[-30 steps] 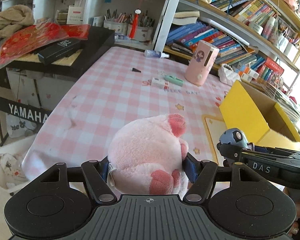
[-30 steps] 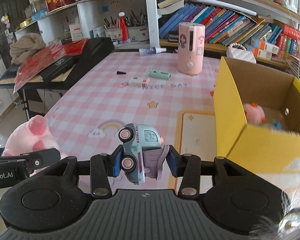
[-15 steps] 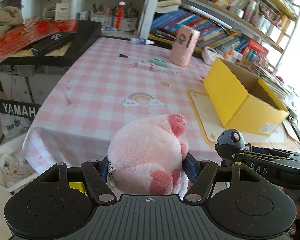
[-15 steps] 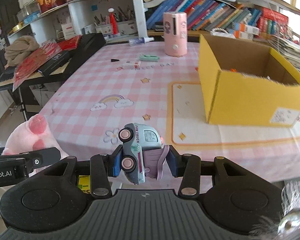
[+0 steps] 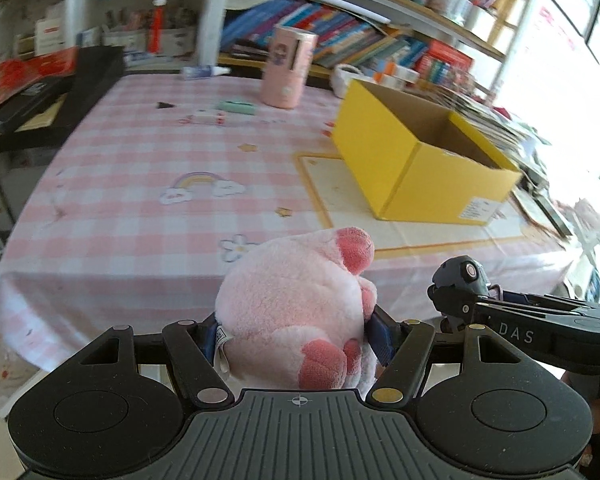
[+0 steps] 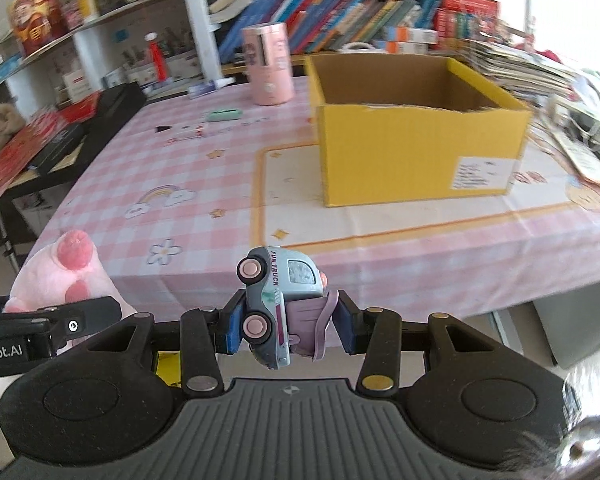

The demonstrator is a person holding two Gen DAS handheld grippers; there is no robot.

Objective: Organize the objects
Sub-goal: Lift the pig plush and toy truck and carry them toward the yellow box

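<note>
In the left wrist view, your left gripper [image 5: 296,332] is clamped on the pink plush pig [image 5: 296,308], which bulges up between the blue pads with its feet toward the camera. You are holding it off the near edge of the table [image 5: 140,152], not over it. The yellow cardboard box [image 5: 416,152] sits open on the far right of the checked cloth, well apart from the pig. The other gripper pokes in from the right at the same height.

In the right wrist view, your right gripper [image 6: 290,326] is closed on the toy truck [image 6: 276,304], gripped on its side with the pink wheels facing left. It too hangs short of the table's near edge. The box [image 6: 416,152] stands ahead and slightly right; its inside is mostly hidden from here.

Judging by this, you are in the carry step with both toys in hand and neither delivered. The next move likely calls for going forward and up over the box's near wall, then letting go above the opening, one toy at a time.
</note>
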